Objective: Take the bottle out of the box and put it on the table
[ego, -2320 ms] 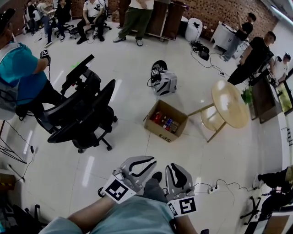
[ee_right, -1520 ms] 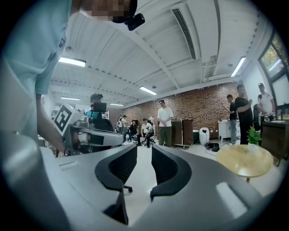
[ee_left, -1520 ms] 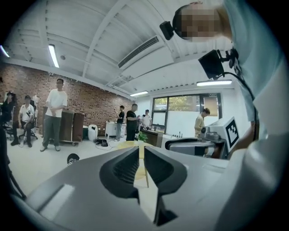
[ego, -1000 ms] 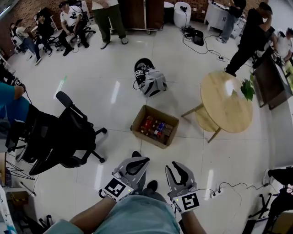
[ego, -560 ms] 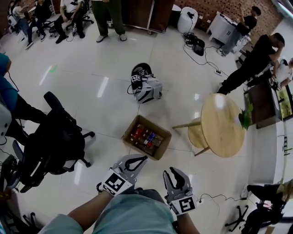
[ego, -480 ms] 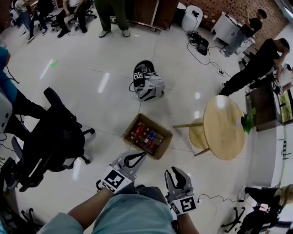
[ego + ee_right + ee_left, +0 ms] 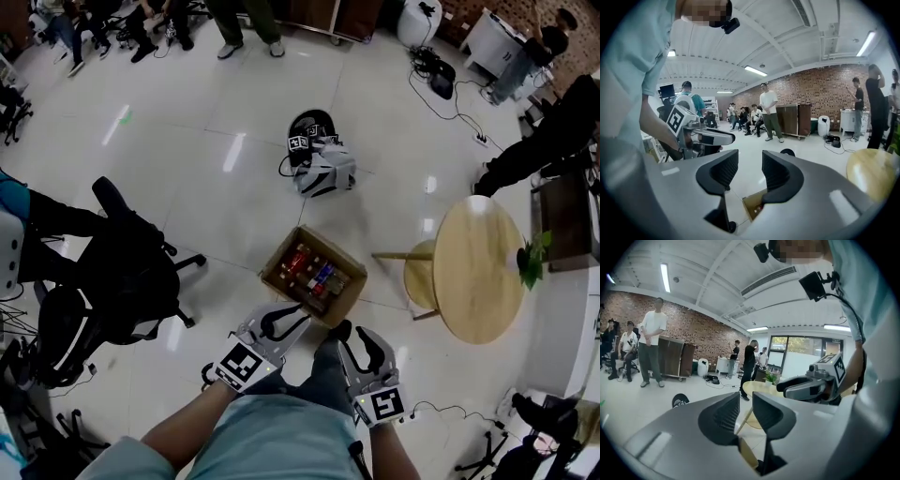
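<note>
Head view puts the cardboard box [image 7: 314, 286] on the floor near frame centre, its flaps open and several bottles [image 7: 309, 275] packed inside; none is out yet. The round wooden table [image 7: 480, 267] stands at 3 o'clock from the box, just beside it. Both tools sit at 6 o'clock of the box. The left gripper [image 7: 292, 321] and right gripper [image 7: 364, 339] aim toward it but touch nothing.

In their own views, the left gripper [image 7: 746, 406] and right gripper [image 7: 750, 171] each have jaws parted and opening, with only floor and the box [image 7: 754, 206] edge showing through the gap.

This looks like the approach step. Next, 1 gripper likely has to tip down into the box and straddle 1 bottle without nudging its neighbours.
</note>
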`<state>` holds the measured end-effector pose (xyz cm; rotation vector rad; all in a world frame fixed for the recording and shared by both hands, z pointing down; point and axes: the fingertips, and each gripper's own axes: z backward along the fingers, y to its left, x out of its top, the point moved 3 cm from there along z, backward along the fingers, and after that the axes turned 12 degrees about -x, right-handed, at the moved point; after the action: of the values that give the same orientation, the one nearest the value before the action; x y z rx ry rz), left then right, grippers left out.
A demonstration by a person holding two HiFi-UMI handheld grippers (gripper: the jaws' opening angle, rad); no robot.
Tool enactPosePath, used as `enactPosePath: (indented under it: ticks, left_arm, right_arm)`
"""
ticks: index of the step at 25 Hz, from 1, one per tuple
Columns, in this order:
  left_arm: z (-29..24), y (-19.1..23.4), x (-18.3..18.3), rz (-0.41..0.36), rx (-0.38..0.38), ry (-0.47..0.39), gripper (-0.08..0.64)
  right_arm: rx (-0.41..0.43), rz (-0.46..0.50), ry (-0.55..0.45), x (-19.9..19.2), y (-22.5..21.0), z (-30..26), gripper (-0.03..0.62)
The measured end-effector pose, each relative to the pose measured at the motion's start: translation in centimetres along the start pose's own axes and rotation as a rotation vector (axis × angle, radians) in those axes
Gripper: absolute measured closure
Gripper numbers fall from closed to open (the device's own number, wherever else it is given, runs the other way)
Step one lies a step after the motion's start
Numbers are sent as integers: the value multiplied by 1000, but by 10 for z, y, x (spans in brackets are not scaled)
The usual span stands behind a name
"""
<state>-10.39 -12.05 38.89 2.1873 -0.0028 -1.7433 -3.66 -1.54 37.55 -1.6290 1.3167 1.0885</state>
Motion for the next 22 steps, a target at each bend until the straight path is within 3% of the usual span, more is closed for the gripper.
enactPosePath:
  ticks: [3,7,9,12,15,19,22]
  left_arm:
    - [-34,-4,-3,21,9,9,479]
    - [-73,0,-23,168,133,13,502]
    - [-89,0,-34,199,184,56,549]
    - [-99,0,-43,206,227,113,549]
    - [-97,2,-39,215,223,97,549]
    - [-91,7,-37,194,186,103,549]
    - [-83,13,-43,230,185,89,549]
  right_arm:
    - [73,24,24,-18,-25,-7,443]
    - [205,60,66,-48,-58,-19,440]
    - [248,46,76,-57,-77,-24,442]
    - [260,59,84,-61,-98,-24,444]
    - [260,88,86,-60,-108,-22,456]
    - [243,135,111,-62,-106,-27,511]
    - [225,165,161,-72,-96,-32,565]
